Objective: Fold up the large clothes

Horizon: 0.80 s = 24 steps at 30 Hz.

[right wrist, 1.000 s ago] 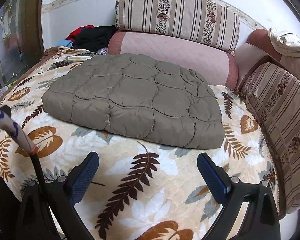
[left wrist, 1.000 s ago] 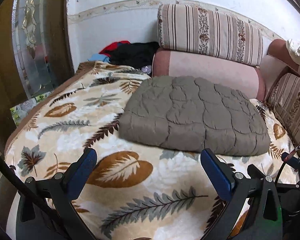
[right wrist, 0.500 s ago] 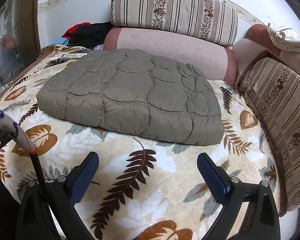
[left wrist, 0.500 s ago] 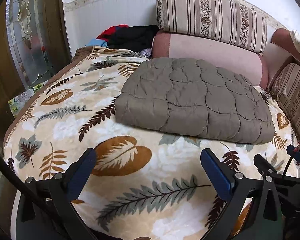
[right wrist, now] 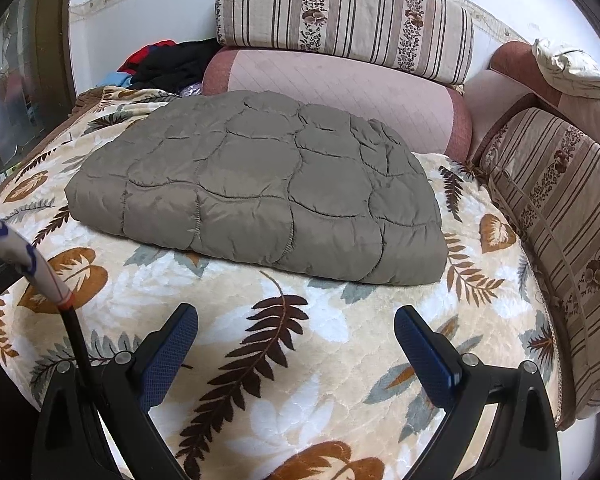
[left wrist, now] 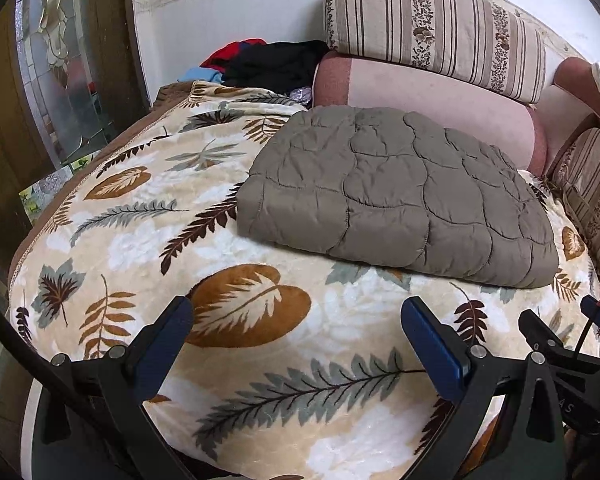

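Note:
A grey-brown quilted garment lies folded into a thick rectangle on a leaf-patterned blanket. My left gripper hovers over the blanket in front of the garment's near-left side, open with nothing between its blue pads. My right gripper hangs open before the garment's near edge, also apart from it. Neither touches the cloth.
Striped cushions and a pink bolster line the back; another striped cushion flanks the right. A pile of black, red and blue clothes sits at the back left. A glass door stands left of the bed.
Both views have closed in a little on the folded garment, which now looks larger. Both grippers stay open and empty.

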Motion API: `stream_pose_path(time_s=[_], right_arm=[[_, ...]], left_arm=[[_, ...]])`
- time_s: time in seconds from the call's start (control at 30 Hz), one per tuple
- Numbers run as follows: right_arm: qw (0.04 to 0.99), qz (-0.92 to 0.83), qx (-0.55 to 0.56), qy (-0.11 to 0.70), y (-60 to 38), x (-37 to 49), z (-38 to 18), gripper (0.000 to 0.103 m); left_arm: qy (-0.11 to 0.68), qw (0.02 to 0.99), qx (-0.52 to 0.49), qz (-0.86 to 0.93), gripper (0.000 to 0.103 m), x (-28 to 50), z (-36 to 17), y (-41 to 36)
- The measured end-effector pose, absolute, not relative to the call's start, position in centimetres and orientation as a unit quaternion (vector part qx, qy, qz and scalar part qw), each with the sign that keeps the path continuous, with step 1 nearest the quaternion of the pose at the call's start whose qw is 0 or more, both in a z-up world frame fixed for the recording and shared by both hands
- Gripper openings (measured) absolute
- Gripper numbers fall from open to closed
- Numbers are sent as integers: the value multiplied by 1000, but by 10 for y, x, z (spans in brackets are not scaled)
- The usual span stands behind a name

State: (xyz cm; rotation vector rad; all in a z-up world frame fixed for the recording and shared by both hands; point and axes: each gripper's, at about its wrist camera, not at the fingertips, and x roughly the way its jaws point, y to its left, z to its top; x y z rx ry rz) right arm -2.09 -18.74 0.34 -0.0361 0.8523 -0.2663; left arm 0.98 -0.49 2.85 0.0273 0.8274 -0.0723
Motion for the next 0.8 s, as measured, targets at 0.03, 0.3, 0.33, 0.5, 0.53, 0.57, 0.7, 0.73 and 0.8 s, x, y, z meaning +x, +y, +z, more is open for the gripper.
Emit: stream_pose_path(time_s=[0.03, 0.3, 0.33, 0.5, 0.53, 0.57, 0.7, 0.73, 0.8], right_arm=[[902, -129, -17, 413, -188, -20, 3, 101], [899, -135, -13, 416, -205, -18, -6, 100], [898, -139, -9, 418, -216, -16, -10, 100], [874, -193, 5, 446, -277, 0, -37, 95], [866, -202, 10, 457, -289, 5, -44, 86], [855, -209, 17, 474, -303, 12, -54, 82], [825, -217, 45, 520, -336, 38, -82, 72], [822, -223, 45, 521, -342, 46, -85, 72], [818, -240, 51, 521, -359, 65, -86, 72]], left_arm=[[403, 914, 13, -36, 103, 10, 28, -5], [420, 907, 11, -35, 103, 17, 16, -3], [423, 906, 10, -33, 103, 18, 15, -2], [439, 898, -2, -22, 103, 25, 3, 5], [442, 897, -3, -20, 103, 26, 1, 5], [445, 895, -3, -21, 103, 27, 0, 4], [447, 894, 9, -24, 103, 29, -4, -3], [447, 894, 12, -25, 103, 31, -4, -4], [449, 893, 14, -25, 103, 33, -5, -6]])
